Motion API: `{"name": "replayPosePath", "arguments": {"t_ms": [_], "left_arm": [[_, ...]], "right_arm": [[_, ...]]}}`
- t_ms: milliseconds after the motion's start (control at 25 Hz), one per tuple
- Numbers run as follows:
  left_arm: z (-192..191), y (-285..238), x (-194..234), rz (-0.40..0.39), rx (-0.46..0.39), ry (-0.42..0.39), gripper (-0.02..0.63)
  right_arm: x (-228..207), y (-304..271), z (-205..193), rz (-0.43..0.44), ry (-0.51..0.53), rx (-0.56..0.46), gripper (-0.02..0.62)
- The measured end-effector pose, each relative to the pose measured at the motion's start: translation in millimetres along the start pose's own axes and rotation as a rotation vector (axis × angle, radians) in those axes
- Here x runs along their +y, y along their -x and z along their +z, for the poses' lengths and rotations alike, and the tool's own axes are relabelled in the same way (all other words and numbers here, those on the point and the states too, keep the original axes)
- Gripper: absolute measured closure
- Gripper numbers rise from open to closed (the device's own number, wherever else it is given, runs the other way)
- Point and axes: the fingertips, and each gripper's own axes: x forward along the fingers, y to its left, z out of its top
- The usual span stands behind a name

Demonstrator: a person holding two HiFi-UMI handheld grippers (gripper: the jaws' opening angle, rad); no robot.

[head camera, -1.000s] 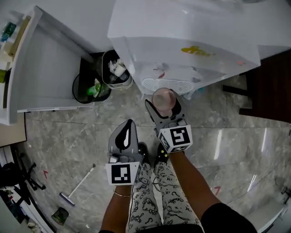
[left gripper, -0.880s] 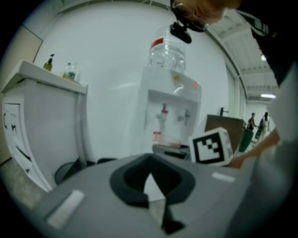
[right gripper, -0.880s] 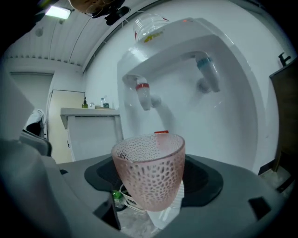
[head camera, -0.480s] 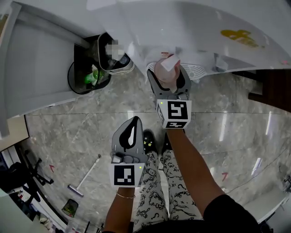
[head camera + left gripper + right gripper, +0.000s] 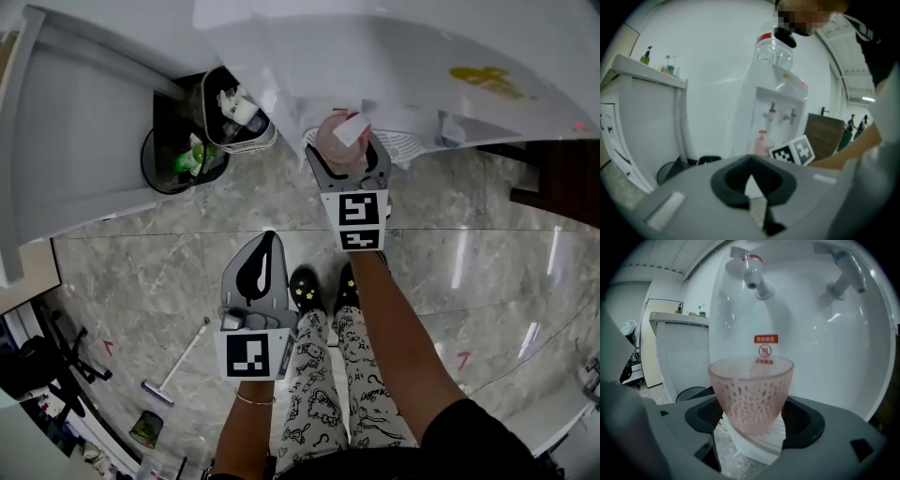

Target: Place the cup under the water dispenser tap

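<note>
A pink dimpled glass cup point(image 5: 751, 394) stands upright between the jaws of my right gripper point(image 5: 752, 420), which is shut on it. In the head view the cup point(image 5: 339, 145) is at the front of the white water dispenser point(image 5: 403, 56), inside its recess. The red-topped tap point(image 5: 752, 272) is above and slightly behind the cup; a blue-topped tap point(image 5: 843, 273) is to its right. My left gripper point(image 5: 258, 272) hangs lower and nearer to me, shut with nothing in it. From the left gripper view, the dispenser point(image 5: 776, 108) and cup point(image 5: 761, 145) are ahead.
A bin with rubbish point(image 5: 234, 117) and a black basket point(image 5: 178, 164) stand left of the dispenser. A white cabinet point(image 5: 66, 141) is further left. A dark wooden unit point(image 5: 562, 178) is to the right. The person's legs and shoes point(image 5: 319, 291) are below on the marble floor.
My right gripper has carried the cup forward into the dispenser recess under the taps. The left gripper has stayed low and shifted slightly.
</note>
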Motion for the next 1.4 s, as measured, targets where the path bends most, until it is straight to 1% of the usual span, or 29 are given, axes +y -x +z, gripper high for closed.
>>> {"name": "replayPosePath", "arguments": {"t_ms": [80, 160, 280, 360, 400, 440, 480, 520, 680, 760, 840, 920, 1040, 1160, 1200, 1280, 1360, 1400], "left_arm": [[-0.8, 3.9, 4.6, 0.031, 0.013, -0.005, 0.609], [-0.3, 9.1, 8.1, 0.054, 0.017, -0.002, 0.609], [1.4, 20.1, 11.2, 0.073, 0.012, 0.003, 0.609], [6.1, 27.3, 12.3, 0.085, 0.004, 0.021, 0.609], [10.6, 31.8, 11.7, 0.088, 0.000, 0.035, 0.609], [16.6, 37.4, 10.2, 0.087, -0.003, 0.046, 0.609], [23.6, 44.2, 7.9, 0.084, -0.005, 0.048, 0.609], [31.2, 52.0, 5.3, 0.080, -0.005, 0.037, 0.609], [72.9, 81.4, 3.9, 0.074, -0.017, -0.043, 0.609], [99.7, 93.7, 1.6, 0.058, -0.033, -0.052, 0.609], [132.0, 110.2, -10.3, 0.030, -0.054, -0.075, 0.609], [168.9, 129.7, -32.3, -0.003, -0.084, -0.108, 0.609], [216.7, 152.6, -67.6, -0.067, -0.101, -0.120, 0.609], [263.4, 160.2, -92.2, -0.128, -0.155, -0.184, 0.609], [276.2, 163.7, -99.2, -0.144, -0.169, -0.205, 0.609], [294.5, 171.4, -109.4, -0.175, -0.188, -0.250, 0.609], [309.2, 175.4, -116.2, -0.199, -0.221, -0.292, 0.609], [312.6, 176.9, -118.9, -0.204, -0.237, -0.299, 0.609]], "right_arm": [[-3.8, 1.8, -13.6, 0.006, -0.027, 0.059, 0.233], [-9.5, 14.2, -20.6, -0.002, -0.070, 0.077, 0.233], [-8.6, 50.7, -32.4, -0.008, -0.146, 0.101, 0.235], [-6.6, 81.9, -36.4, -0.021, -0.193, 0.128, 0.238], [-5.8, 99.8, -32.7, -0.028, -0.223, 0.125, 0.293], [-4.1, 118.8, -24.9, -0.028, -0.255, 0.108, 0.458], [-1.6, 137.9, -13.8, -0.016, -0.281, 0.087, 0.570], [1.4, 156.4, -0.2, 0.006, -0.296, 0.063, 0.581], [6.1, 221.9, 72.9, 0.126, -0.291, -0.038, 0.581], [3.9, 252.8, 112.0, 0.173, -0.293, -0.087, 0.581], [2.5, 284.9, 150.3, 0.209, -0.290, -0.132, 0.581], [-1.1, 318.2, 185.2, 0.232, -0.272, -0.163, 0.581], [-8.1, 358.3, 234.7, 0.242, -0.270, -0.210, 0.581], [-9.7, 382.2, 282.4, 0.251, -0.279, -0.304, 0.581], [-5.8, 389.1, 292.0, 0.266, -0.284, -0.324, 0.581], [6.1, 400.7, 299.4, 0.305, -0.301, -0.333, 0.581], [14.3, 409.2, 298.2, 0.323, -0.301, -0.324, 0.581], [15.9, 413.8, 294.8, 0.320, -0.297, -0.311, 0.581]]}}
